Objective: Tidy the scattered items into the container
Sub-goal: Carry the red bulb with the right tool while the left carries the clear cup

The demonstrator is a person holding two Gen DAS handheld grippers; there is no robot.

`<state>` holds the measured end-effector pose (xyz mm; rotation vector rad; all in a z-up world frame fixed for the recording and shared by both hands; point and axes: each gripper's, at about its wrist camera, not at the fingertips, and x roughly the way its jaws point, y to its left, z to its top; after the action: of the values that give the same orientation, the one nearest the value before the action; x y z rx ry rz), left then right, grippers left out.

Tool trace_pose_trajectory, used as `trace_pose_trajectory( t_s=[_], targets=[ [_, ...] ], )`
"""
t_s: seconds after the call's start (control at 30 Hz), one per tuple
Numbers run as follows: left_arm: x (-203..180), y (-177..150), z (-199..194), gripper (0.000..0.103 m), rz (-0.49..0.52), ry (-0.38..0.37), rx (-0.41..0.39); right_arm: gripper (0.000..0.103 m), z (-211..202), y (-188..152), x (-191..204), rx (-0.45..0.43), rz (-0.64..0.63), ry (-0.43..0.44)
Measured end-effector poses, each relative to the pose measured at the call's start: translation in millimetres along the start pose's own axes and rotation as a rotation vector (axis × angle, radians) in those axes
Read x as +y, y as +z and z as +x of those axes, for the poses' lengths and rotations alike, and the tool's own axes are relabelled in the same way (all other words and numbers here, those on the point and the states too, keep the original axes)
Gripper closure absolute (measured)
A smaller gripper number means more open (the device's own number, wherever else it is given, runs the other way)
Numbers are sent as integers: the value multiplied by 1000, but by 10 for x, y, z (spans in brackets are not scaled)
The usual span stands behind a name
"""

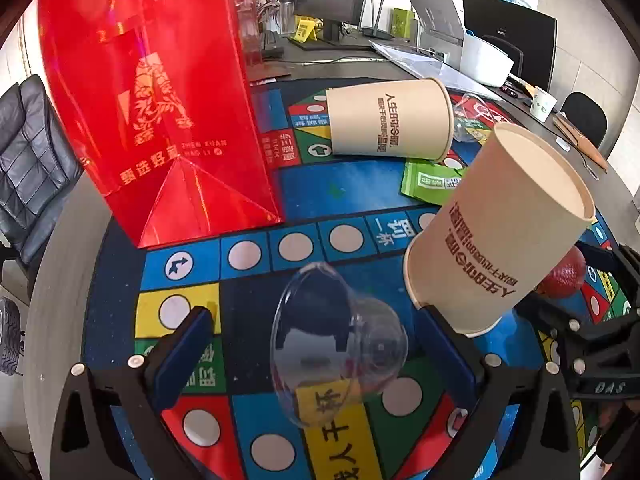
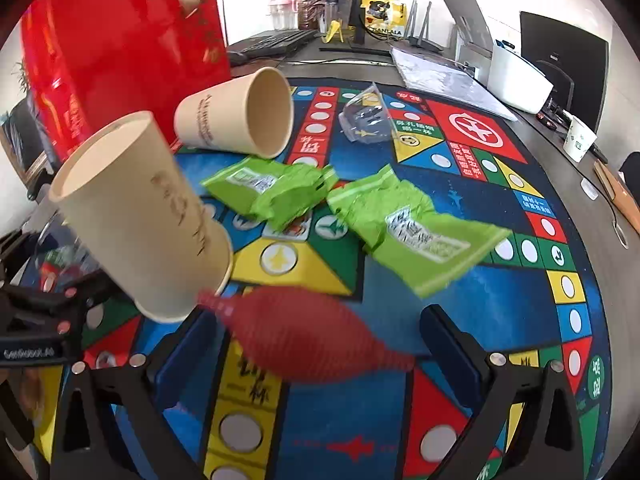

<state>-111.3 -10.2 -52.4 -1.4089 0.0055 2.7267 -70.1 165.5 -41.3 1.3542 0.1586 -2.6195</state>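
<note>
- Container: a red bag (image 1: 160,100) stands upright at the far left of the game mat (image 1: 320,192). Its inside is not visible from either wrist view, so what it already holds cannot be told.
- Left gripper (image 1: 316,332): jaws spread wide, holding nothing. A clear plastic cup (image 1: 336,344) lies on its side on the mat between the two fingers, with no pad pressing on it.
- Right gripper (image 2: 320,336): jaws spread wide, holding nothing. A red mesh-textured object (image 2: 308,332) lies between the fingers; it is blurred, so contact cannot be confirmed.
- Items outside the bag: a tilted paper cup (image 1: 500,232) between the two grippers, its base down near the left gripper's right finger; what keeps it tilted is unclear. A second paper cup (image 1: 390,120) lies on its side just beside the bag. Two green packets (image 2: 276,188) (image 2: 412,228) and a second clear cup (image 2: 366,116) lie further out on the mat.
- Progress, as a judgement: early stage. At least seven items remain on the mat, and none is in a grip.
- Step in hand, as a judgement: each gripper is positioned to close on the item between its fingers, then carry it to the bag.
</note>
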Motion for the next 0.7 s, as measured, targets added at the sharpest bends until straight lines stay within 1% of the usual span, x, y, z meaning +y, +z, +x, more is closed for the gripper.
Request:
trace_pose_trajectory(
  t_s=[0.37, 0.4, 0.43, 0.47, 0.53, 0.6, 0.67, 0.7],
  targets=[
    [-14, 36, 7, 0, -6, -6, -2, 0, 9, 2, -1, 2, 4, -1],
    [-5, 37, 1, 0, -10, -12, -4, 1, 1, -4, -8, -2, 10, 0],
    [28, 21, -19, 0, -16, -20, -9, 5, -12, -5, -15, -8, 16, -7],
    [65, 9, -39, 0, -24, -28, -14, 11, -26, -12, -31, -17, 25, -10],
    [89, 12, -65, 6, -33, -35, -27, 21, -71, -25, -85, -40, 55, -13],
    [78, 8, -82, 16, -24, -43, -36, 22, -81, -17, -123, -46, 74, 4],
    [37, 10, -82, 18, -3, -44, -35, 23, -74, -9, -113, -43, 63, 1],
    [19, 10, -83, 22, 5, -41, -34, 25, -73, -5, -106, -44, 57, -2]
  ],
)
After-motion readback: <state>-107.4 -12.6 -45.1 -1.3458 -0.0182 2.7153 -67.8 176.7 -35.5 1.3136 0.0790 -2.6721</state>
